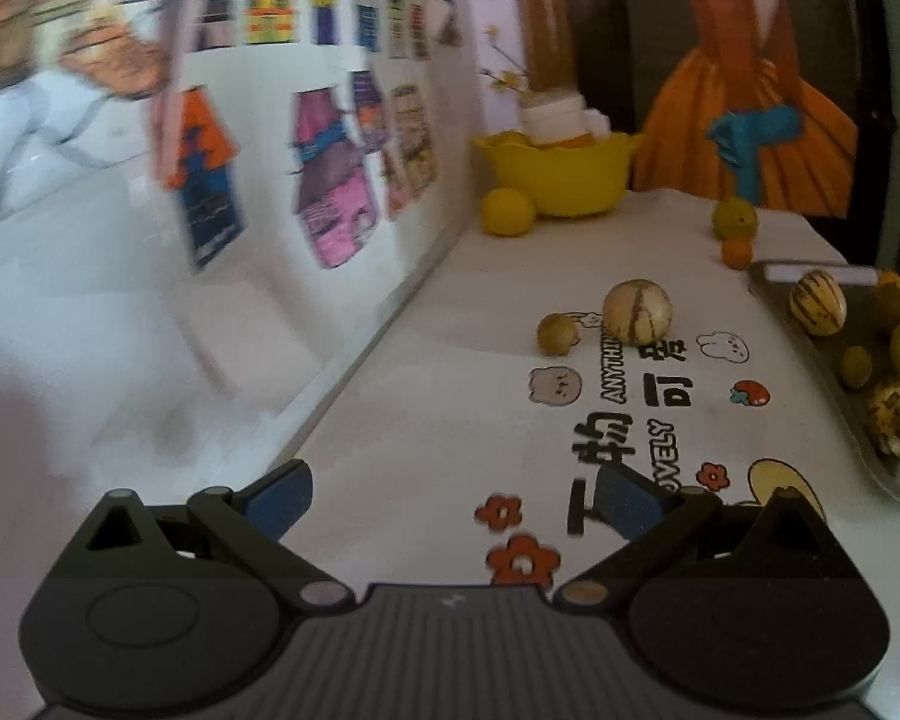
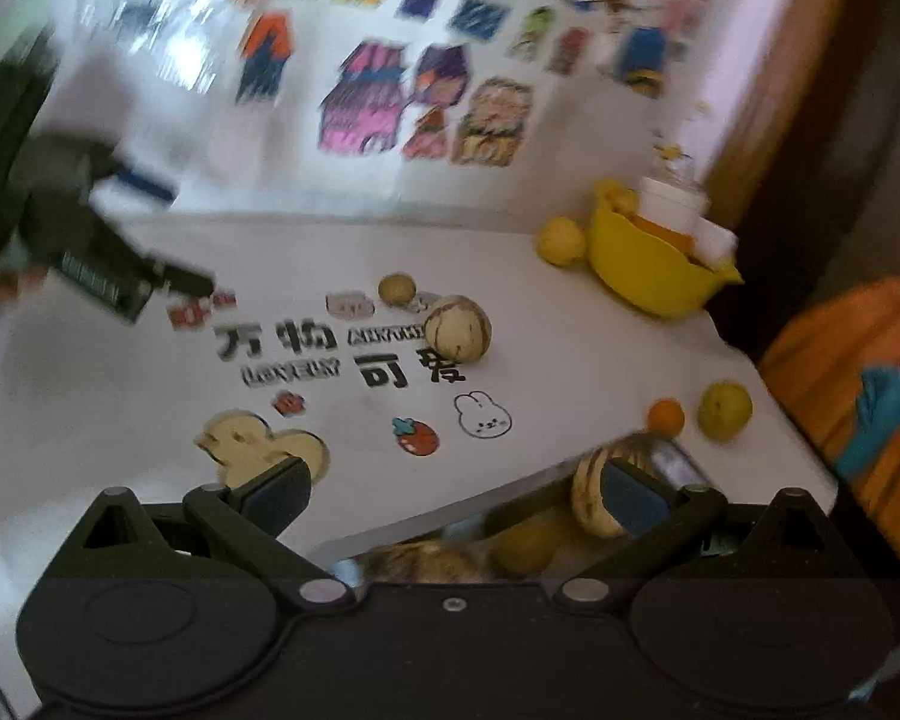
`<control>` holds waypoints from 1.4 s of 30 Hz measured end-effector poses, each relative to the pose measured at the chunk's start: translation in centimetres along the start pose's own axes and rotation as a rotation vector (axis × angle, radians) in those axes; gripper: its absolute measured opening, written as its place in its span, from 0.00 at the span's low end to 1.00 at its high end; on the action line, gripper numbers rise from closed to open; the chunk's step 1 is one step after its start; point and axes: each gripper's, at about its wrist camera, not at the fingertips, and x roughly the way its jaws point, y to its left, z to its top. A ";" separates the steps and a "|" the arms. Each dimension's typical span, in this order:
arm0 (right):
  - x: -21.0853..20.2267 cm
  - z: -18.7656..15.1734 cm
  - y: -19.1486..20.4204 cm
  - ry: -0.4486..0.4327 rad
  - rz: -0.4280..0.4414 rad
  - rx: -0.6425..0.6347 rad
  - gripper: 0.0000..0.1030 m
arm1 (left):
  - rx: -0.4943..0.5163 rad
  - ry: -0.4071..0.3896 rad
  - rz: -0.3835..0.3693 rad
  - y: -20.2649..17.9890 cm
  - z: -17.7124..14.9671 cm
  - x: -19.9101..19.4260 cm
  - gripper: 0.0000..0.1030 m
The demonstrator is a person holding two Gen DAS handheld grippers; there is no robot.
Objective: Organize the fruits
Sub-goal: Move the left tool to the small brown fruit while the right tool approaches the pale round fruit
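On the white printed table a striped tan melon (image 1: 637,310) (image 2: 457,326) lies beside a small brown fruit (image 1: 558,333) (image 2: 396,288). A yellow lemon (image 1: 507,211) (image 2: 562,241) rests against a yellow bowl (image 1: 561,177) (image 2: 648,267). A green citrus (image 1: 734,218) (image 2: 725,410) and a small orange (image 1: 737,252) (image 2: 666,417) sit near the far edge. A grey tray (image 1: 882,456) (image 2: 672,459) holds several fruits, among them a striped melon (image 1: 818,303) (image 2: 591,498). My left gripper (image 1: 450,501) is open and empty over the table. My right gripper (image 2: 453,495) is open over the tray's edge.
The wall with colourful stickers (image 1: 330,204) runs along the table's left side. A white bottle (image 1: 561,114) (image 2: 669,201) stands in the yellow bowl. Orange fabric with a blue bow (image 1: 750,132) hangs behind the table. The left gripper (image 2: 90,264) shows blurred in the right wrist view.
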 end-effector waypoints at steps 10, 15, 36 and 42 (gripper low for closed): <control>6.9 3.0 -1.8 0.044 0.139 -0.152 0.99 | 0.177 -0.003 0.008 -1.0 2.6 3.9 1.00; 9.6 4.5 -3.3 0.036 0.197 -0.147 0.99 | 0.250 -0.033 0.000 -1.5 3.1 5.5 1.00; 17.2 7.2 -5.6 0.042 0.399 -0.328 0.92 | 0.521 -0.081 -0.185 -4.3 5.0 11.3 0.99; 18.1 7.7 -6.5 0.028 0.449 -0.327 0.82 | 0.488 -0.090 -0.221 -3.6 5.4 12.3 0.97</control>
